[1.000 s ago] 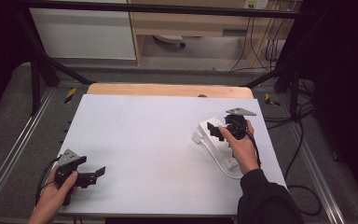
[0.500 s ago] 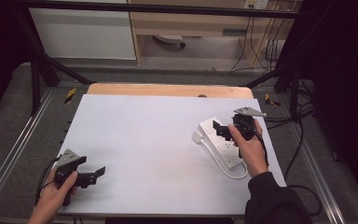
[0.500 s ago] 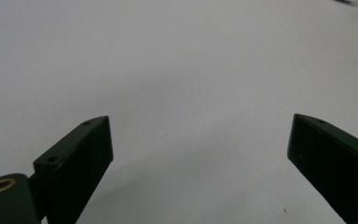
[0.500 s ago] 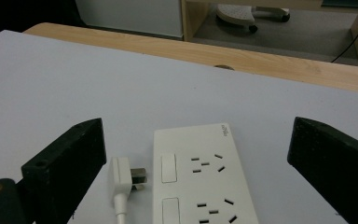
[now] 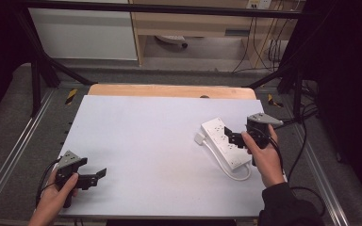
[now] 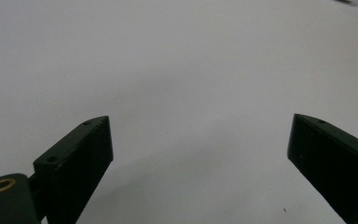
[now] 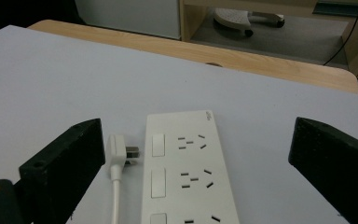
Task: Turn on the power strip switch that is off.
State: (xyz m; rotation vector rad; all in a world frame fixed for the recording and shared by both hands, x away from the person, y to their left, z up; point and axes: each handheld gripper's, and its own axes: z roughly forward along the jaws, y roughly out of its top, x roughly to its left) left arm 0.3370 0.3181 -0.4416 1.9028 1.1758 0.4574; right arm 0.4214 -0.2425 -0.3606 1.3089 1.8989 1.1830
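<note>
A white power strip (image 5: 225,143) lies at the right of the white table top (image 5: 155,141), its cable looping round the near end to a plug (image 5: 199,139) beside it. My right gripper (image 5: 232,138) hovers just over the strip's right side, jaws wide open and holding nothing. In the right gripper view the strip (image 7: 186,172) and its plug (image 7: 121,151) lie between the two black jaws. Near the front left corner my left gripper (image 5: 98,178) is held open over bare table; its own view shows the spread jaws above plain white surface (image 6: 182,84).
A wooden board edge (image 5: 169,90) borders the table's far side. Metal rails (image 5: 16,150) run along both sides, and black frame legs (image 5: 40,70) stand behind. Cables (image 5: 306,136) trail off the right edge near my right hand.
My right gripper has drawn back to the right and slightly toward me, off the middle of the power strip to its right edge. The left gripper has stayed put.
</note>
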